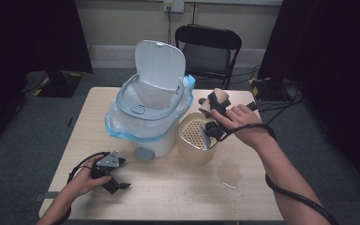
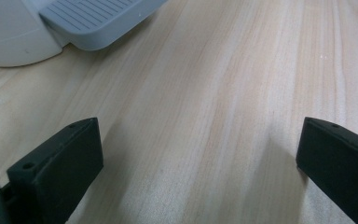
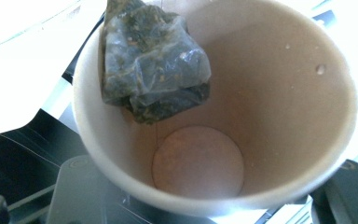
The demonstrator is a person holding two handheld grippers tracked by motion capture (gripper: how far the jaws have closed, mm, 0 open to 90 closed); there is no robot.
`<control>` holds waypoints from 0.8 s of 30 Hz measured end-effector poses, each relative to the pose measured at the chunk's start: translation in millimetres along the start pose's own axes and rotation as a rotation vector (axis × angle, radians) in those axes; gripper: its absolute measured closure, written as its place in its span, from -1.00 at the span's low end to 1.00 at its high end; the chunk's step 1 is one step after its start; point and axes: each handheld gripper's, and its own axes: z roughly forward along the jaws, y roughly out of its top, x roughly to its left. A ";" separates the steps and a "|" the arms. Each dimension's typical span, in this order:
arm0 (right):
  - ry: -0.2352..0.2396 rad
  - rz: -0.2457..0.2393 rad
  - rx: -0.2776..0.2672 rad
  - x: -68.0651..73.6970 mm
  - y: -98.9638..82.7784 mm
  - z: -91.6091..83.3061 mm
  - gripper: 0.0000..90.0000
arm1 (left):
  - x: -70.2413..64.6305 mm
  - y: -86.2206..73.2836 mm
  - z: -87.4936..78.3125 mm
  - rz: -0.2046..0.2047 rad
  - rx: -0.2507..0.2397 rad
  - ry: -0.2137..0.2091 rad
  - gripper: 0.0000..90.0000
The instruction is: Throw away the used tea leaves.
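Observation:
A brown paper cup is held tilted above the beige strainer basin, with my right gripper shut on it. The right gripper view looks into the cup: a wet tea bag clings to its inner wall near the rim, and the bottom looks drained. A white pedal bin with a blue-edged liner stands to the left, its lid up. My left gripper rests on the table at the front left, open with bare wood between its fingers.
The bin's grey pedal sticks out towards my left gripper. A small puddle lies on the table in front of the basin. A black chair stands behind the table. Cables trail from both grippers.

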 end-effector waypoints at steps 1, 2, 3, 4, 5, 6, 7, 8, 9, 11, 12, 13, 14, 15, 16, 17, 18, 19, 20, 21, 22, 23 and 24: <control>0.001 -0.001 -0.002 -0.5 -0.1 -0.2 -0.21 | 0.0 0.0 0.0 0.000 0.000 -0.001 -1.00; -0.006 -0.010 0.000 -0.2 0.5 -1.1 -0.22 | 0.1 0.0 0.0 0.001 0.000 -0.001 -1.00; -0.005 -0.016 0.001 -0.2 1.0 -1.5 -0.22 | 0.0 0.0 0.0 0.000 -0.001 -0.001 -1.00; -0.018 -0.029 -0.003 0.8 2.5 -2.0 -0.22 | 0.1 0.0 0.0 0.000 0.000 -0.001 -1.00; -0.030 -0.033 0.002 1.6 3.3 -3.1 -0.22 | 0.1 0.0 0.0 0.001 0.000 -0.001 -1.00; -0.020 -0.015 -0.016 0.3 3.9 -3.2 -0.21 | 0.1 0.1 -0.1 0.002 0.001 -0.001 -1.00; 0.004 -0.011 -0.019 -0.3 3.5 -1.3 -0.21 | 0.0 0.0 0.0 0.000 -0.001 -0.001 -1.00; 0.015 -0.037 0.017 4.6 2.5 2.5 -0.20 | 0.0 0.0 0.0 0.001 0.000 -0.001 -1.00; 0.030 0.008 0.015 4.9 -1.1 3.8 -0.20 | 0.0 0.0 0.0 0.001 0.000 -0.001 -1.00; 0.008 0.005 -0.012 -1.5 -2.2 1.8 -0.20 | 0.1 0.0 0.0 0.001 0.000 -0.001 -1.00; 0.021 0.001 -0.013 -2.2 -2.2 2.1 -0.20 | 0.1 0.0 0.0 0.001 0.000 -0.001 -1.00; 0.021 0.010 -0.013 -0.8 -2.4 1.8 -0.21 | 0.1 0.0 0.0 0.001 0.000 -0.002 -1.00; 0.029 0.021 -0.018 -1.5 -2.9 2.0 -0.21 | 0.1 0.0 0.0 0.002 0.001 -0.001 -1.00; 0.034 0.036 -0.028 -2.2 -3.4 1.7 -0.21 | 0.0 0.0 0.0 0.001 0.000 -0.001 -1.00; 0.033 0.047 -0.032 -3.2 -3.8 1.0 -0.21 | 0.1 0.0 0.0 0.002 0.000 0.000 -1.00; 0.047 0.076 -0.030 -2.9 -3.9 0.5 -0.21 | 0.0 0.0 0.0 0.001 -0.001 -0.001 -1.00; 0.064 0.094 -0.042 -3.0 -4.5 1.0 -0.22 | 0.0 0.0 0.0 0.000 -0.001 -0.001 -1.00; 0.085 0.152 -0.039 -1.8 -5.5 1.2 -0.22 | 0.1 0.0 0.0 0.001 0.000 0.000 -1.00; 0.111 0.197 -0.039 -1.8 -6.8 1.2 -0.22 | 0.1 0.0 0.0 0.001 0.000 -0.001 -1.00; 0.144 0.250 -0.048 -2.7 -8.8 1.9 -0.23 | 0.1 0.1 -0.3 0.002 0.003 -0.001 -1.00; 0.155 0.276 -0.057 -4.3 -11.8 3.5 -0.23 | 0.1 0.0 0.0 0.001 0.000 -0.001 -1.00; 0.185 0.346 -0.054 -3.3 -14.7 4.3 -0.23 | 0.1 0.0 0.0 0.001 0.000 -0.001 -1.00; 0.212 0.385 -0.063 -5.2 -18.4 6.0 -0.23 | 0.0 0.0 0.0 0.000 -0.001 -0.001 -1.00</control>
